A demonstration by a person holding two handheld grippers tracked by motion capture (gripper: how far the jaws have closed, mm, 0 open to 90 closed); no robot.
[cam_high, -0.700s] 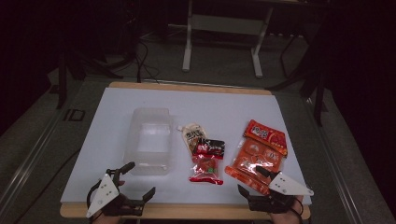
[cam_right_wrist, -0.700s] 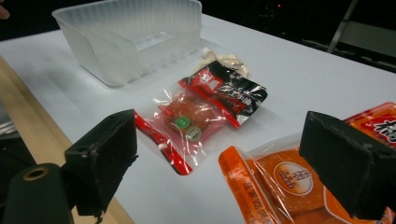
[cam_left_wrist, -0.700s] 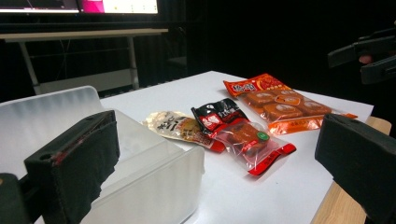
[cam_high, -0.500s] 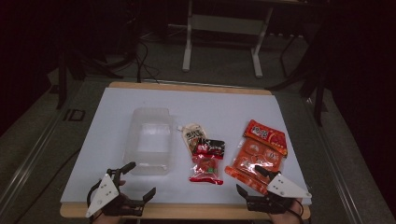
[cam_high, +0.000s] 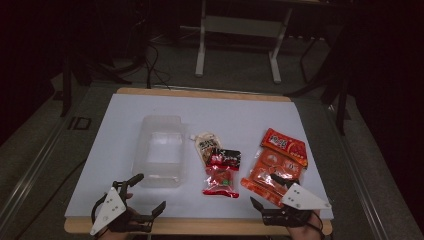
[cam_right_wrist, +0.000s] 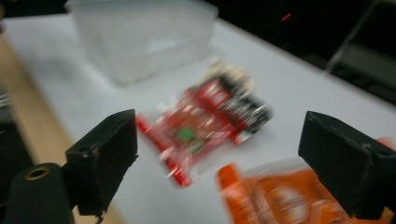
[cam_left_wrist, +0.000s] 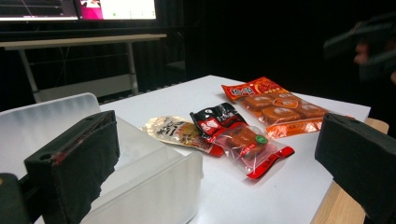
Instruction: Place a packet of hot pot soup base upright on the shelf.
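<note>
Translucent white plastic tub (cam_high: 161,150) as landmark, on white tabletop (cam_high: 240,115). Just right of tub: beige sauce pouch (cam_high: 205,144), partly under red-and-black clear snack packet (cam_high: 221,172). Well right of tub: large orange snack bag (cam_high: 271,172), smaller red-orange packet (cam_high: 284,146) overlapping its far end. Left gripper (cam_high: 142,195) just below tub's near edge, jaws wide apart, empty; in the left gripper view tub (cam_left_wrist: 135,154) close behind left jaw. Right gripper (cam_high: 267,192) far right of tub, jaws apart, empty, over near corner of orange bag. Right gripper view blurred: red packet (cam_right_wrist: 205,128) between jaws, tub (cam_right_wrist: 140,35) beyond.
</note>
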